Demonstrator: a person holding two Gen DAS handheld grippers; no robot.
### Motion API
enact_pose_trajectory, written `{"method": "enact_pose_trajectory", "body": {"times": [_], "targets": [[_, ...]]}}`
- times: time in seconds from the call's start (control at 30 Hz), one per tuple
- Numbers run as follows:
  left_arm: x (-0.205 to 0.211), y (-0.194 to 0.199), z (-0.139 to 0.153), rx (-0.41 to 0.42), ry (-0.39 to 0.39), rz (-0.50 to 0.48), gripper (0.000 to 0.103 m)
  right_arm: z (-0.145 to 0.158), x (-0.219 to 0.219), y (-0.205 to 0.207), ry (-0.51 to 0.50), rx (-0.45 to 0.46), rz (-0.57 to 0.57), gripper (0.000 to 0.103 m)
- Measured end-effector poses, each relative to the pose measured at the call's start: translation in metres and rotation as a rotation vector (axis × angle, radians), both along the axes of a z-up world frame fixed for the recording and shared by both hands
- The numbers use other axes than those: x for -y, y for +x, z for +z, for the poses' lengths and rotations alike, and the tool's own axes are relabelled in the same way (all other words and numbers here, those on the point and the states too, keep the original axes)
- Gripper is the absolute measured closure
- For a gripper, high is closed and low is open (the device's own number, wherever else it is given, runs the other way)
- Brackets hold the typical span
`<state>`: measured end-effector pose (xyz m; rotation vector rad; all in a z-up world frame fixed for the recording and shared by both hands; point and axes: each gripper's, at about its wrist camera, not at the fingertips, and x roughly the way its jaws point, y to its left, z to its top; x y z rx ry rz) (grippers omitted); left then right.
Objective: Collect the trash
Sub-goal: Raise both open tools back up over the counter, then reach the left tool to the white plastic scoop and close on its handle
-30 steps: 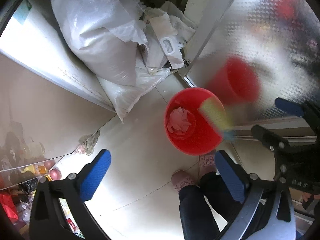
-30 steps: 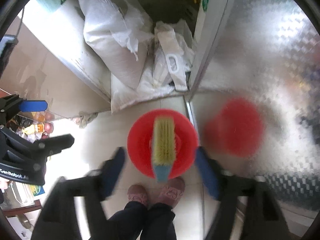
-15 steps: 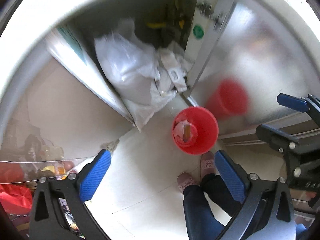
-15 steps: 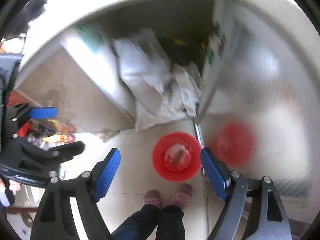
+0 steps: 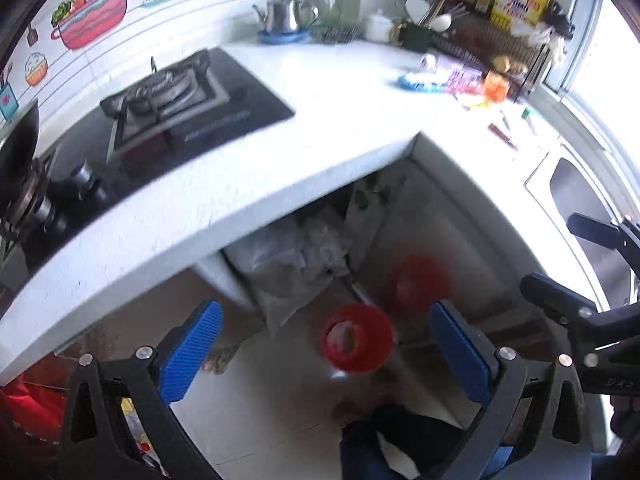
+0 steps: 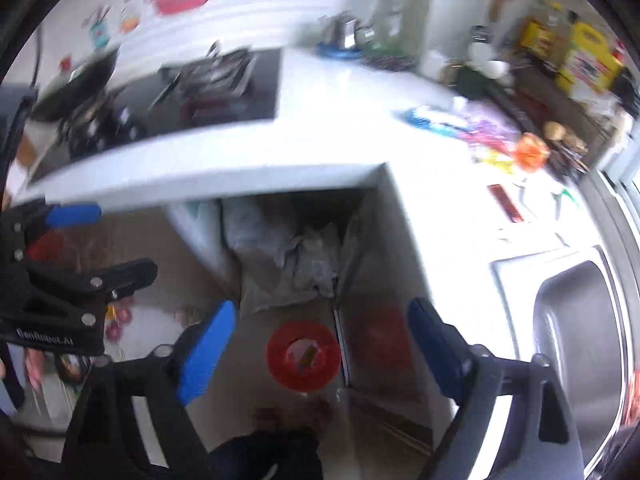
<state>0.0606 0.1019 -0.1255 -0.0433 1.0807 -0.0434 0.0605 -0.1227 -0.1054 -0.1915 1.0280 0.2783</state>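
Observation:
A red bin (image 5: 357, 338) stands on the floor below me, with crumpled paper and a brush inside; it also shows in the right wrist view (image 6: 304, 354). My left gripper (image 5: 326, 354) is open and empty, high above the bin. My right gripper (image 6: 322, 350) is open and empty, also high above it. On the white counter (image 5: 340, 120) by the rack lie scraps of trash: colourful wrappers (image 5: 466, 80), an orange packet (image 5: 496, 86) and a red stick-like piece (image 5: 504, 136). The wrappers (image 6: 488, 132) and orange packet (image 6: 532, 152) also show in the right wrist view.
A black gas hob (image 5: 172, 120) with a wok sits on the counter at left. A kettle (image 5: 286, 16) and a dish rack (image 5: 480, 40) stand at the back. A steel sink (image 6: 576, 332) is at right. White sacks (image 5: 296, 264) fill the cabinet under the counter.
Both grippers have risen from just above the bin to above counter height. The brush that the right gripper held over the bin now lies inside it.

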Motion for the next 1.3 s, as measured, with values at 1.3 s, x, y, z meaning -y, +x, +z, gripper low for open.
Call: {"method": "enact_pose_trajectory", "body": {"times": [1.3], "targets": [[0.208, 0.172, 0.049, 0.027, 0.048, -0.489, 0.0, 0.056, 0.177, 0.07, 0.055, 0.034, -0.409, 0.008]]}}
